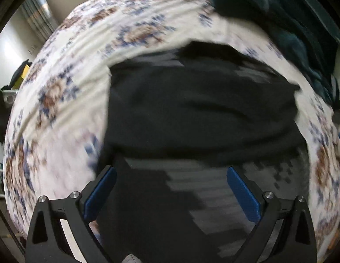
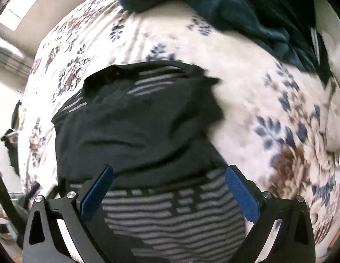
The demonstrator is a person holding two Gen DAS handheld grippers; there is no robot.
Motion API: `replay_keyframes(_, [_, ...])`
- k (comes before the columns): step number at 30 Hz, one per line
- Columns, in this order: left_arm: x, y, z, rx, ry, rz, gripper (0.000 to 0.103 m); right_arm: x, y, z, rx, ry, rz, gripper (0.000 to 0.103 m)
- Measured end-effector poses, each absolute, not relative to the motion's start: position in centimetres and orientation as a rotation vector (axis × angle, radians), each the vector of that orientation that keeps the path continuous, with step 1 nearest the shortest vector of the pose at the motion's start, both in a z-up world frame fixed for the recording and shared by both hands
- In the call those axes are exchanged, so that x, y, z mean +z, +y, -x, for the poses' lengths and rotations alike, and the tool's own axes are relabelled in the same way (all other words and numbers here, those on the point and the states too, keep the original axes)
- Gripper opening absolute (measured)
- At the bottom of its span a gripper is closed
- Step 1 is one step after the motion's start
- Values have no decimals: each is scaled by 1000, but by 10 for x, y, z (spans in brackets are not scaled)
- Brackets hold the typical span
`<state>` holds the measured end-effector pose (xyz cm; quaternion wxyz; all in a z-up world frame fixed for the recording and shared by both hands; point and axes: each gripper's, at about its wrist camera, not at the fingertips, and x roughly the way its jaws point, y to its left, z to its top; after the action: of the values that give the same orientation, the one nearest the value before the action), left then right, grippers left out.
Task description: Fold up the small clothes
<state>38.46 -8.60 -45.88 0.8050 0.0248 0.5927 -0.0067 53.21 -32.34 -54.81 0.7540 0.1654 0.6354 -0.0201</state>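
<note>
Garment point(image 1: 200, 109), dark with grey stripes, lies on the floral sheet point(image 1: 67, 83) straight ahead of the left tongs point(image 1: 171, 188); jaws apart, nothing between the blue pads point(image 1: 99, 194), cloth below them but no contact that I can see. View is blurred. Its long axis runs crosswise to the tongs, side to side. Teal blanket point(image 1: 279, 13) sits beyond, well apart. Right view: same garment point(image 2: 135, 118) ahead and slightly left of the right tongs point(image 2: 170, 188), jaws wide, empty, striped part under and between the pads. Top layer looks already folded over the striped layer. Judgement: both tongs hang about equally near the close edge; the next fold likely needs a pinch at one end of that crosswise axis.
</note>
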Motion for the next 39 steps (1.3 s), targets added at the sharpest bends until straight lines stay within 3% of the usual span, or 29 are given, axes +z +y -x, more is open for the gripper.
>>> replay_keyframes(4, [-474,-157,-317,-15,1377,-34,103,-556,-392,-501,2,1428,-425,103])
replay_keyframes(5, [-479,-173,-303,-21,1406,-17,103,-560,-407,-496,13,1441,-432,99])
replay_keyframes(7, [-497,-219,-269,-52,1494,30,103,-570,-445,-486,39,1487,-431,67])
replay_keyframes(8, [-506,-236,-259,-63,1524,42,103,-574,-461,-483,44,1510,-418,46])
replay_keyframes(9, [-513,-254,-247,-74,1546,50,103,-579,-475,-482,56,1529,-406,44])
replay_keyframes(15, [-567,-356,-197,-203,1626,-80,101,-601,-541,-482,136,1598,-356,44])
replay_keyframes(18, [-581,-379,-187,-229,1590,-164,85,-609,-556,-489,163,1612,-398,52])
replay_keyframes(20, [-578,-374,-188,-215,1538,-162,31,-616,-563,-502,192,1606,-448,54])
replay_keyframes(22, [-571,-360,-193,-188,1515,-121,7,-626,-562,-524,229,1588,-511,54])
replay_keyframes(32, [-535,-307,-198,-188,1464,60,5,-699,-475,-678,453,1627,-664,55])
replay_keyframes(34, [-527,-304,-195,-187,1462,94,5,-720,-452,-698,484,1671,-664,69])
replay_keyframes(37, [-517,-293,-192,-160,1451,152,5,-738,-433,-716,500,1691,-686,70])
replay_keyframes(38, [-512,-287,-192,-146,1447,175,5,-740,-430,-719,493,1682,-703,64])
replay_keyframes(39, [-508,-280,-193,-133,1442,198,5,-740,-426,-724,481,1654,-718,33])
